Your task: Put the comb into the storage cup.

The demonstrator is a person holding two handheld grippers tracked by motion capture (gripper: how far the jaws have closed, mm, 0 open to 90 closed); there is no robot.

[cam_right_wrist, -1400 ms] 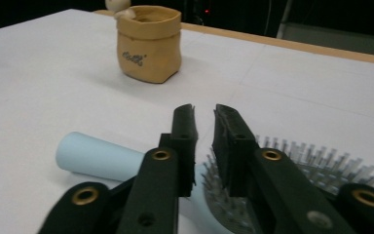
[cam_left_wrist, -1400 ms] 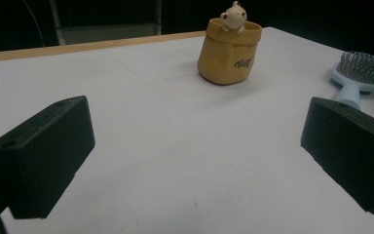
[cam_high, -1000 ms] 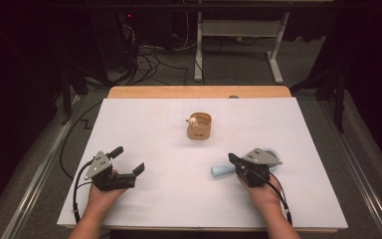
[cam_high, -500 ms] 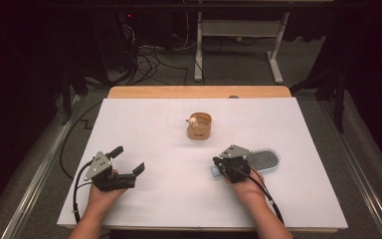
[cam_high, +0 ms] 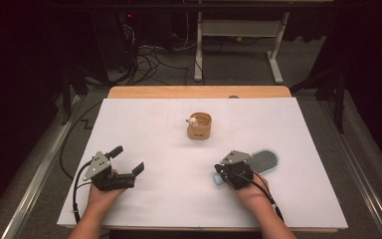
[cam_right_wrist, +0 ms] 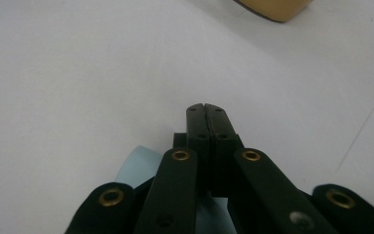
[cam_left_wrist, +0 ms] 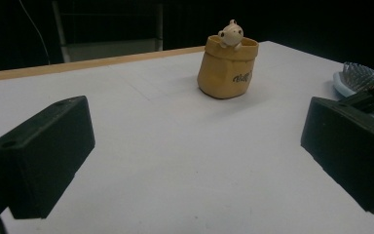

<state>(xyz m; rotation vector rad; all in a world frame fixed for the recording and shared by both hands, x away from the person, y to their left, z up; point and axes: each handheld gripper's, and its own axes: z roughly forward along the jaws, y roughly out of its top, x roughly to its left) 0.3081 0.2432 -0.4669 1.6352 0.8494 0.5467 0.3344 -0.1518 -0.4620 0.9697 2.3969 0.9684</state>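
Your right gripper [cam_high: 224, 174] has slid left over the pale blue hairbrush [cam_high: 263, 160], jaws pressed together on nothing (the handle lies beneath them). Your left gripper [cam_high: 128, 160] rests spread wide, so grasping is not yet begun.

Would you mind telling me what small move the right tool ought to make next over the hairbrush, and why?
Probably open the jaws first. The right tool sits above the pale blue handle of the hairbrush, but its jaws are pressed together with nothing between them, so it cannot take the handle yet. The left tool waits open, apart from it.
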